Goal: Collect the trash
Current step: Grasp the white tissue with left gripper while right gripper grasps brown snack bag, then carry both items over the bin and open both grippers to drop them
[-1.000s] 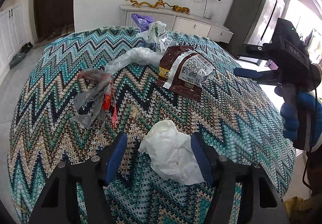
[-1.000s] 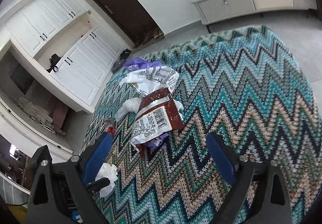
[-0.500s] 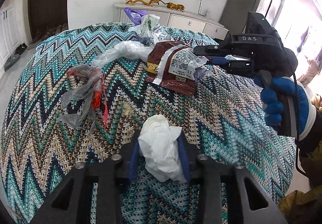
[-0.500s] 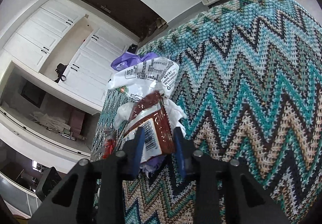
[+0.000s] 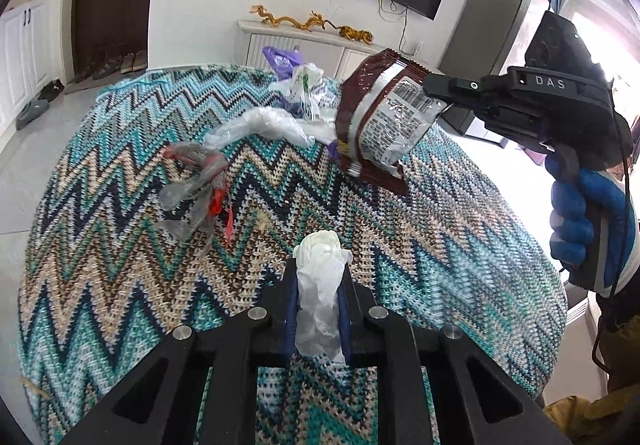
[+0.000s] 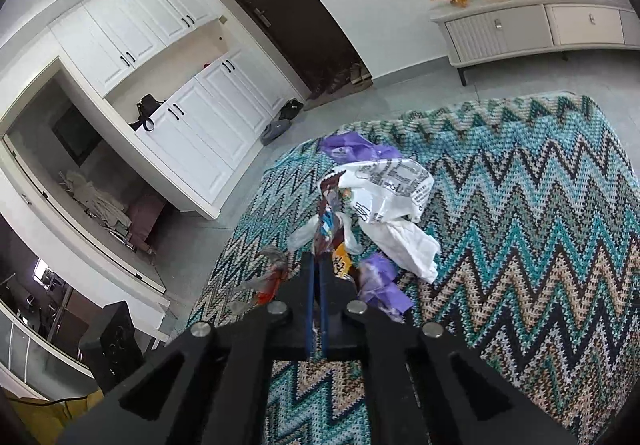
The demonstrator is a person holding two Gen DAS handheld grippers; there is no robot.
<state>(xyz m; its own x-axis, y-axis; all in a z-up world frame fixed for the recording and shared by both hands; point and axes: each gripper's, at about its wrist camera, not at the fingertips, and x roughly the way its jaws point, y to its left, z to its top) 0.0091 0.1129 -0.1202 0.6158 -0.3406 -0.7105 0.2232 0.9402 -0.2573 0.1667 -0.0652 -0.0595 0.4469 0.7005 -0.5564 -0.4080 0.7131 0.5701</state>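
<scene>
My left gripper (image 5: 318, 277) is shut on a crumpled white tissue (image 5: 322, 285) and holds it above the zigzag-knit cloth (image 5: 120, 265). My right gripper (image 5: 434, 85) is shut on a brown snack wrapper (image 5: 380, 121), lifted off the cloth; in the right wrist view (image 6: 317, 265) the wrapper (image 6: 326, 221) shows edge-on between the jaws. On the cloth lie a clear film with red bits (image 5: 200, 185), a clear bag (image 5: 260, 125), a white printed bag (image 6: 392, 193), a white tissue (image 6: 408, 245) and purple wrappers (image 6: 380, 281).
The cloth-covered table drops off at its right edge (image 5: 552, 285). A white sideboard (image 6: 540, 29) with gold dragon figures stands against the far wall. White cabinets (image 6: 180, 117) and a dark door (image 6: 288, 13) are beyond the table. A purple bag (image 5: 280, 59) sits at the table's far side.
My left gripper closed on the white tissue and lifted it. My right gripper closed on the brown wrapper and raised it off the cloth, uncovering purple wrappers beneath.
</scene>
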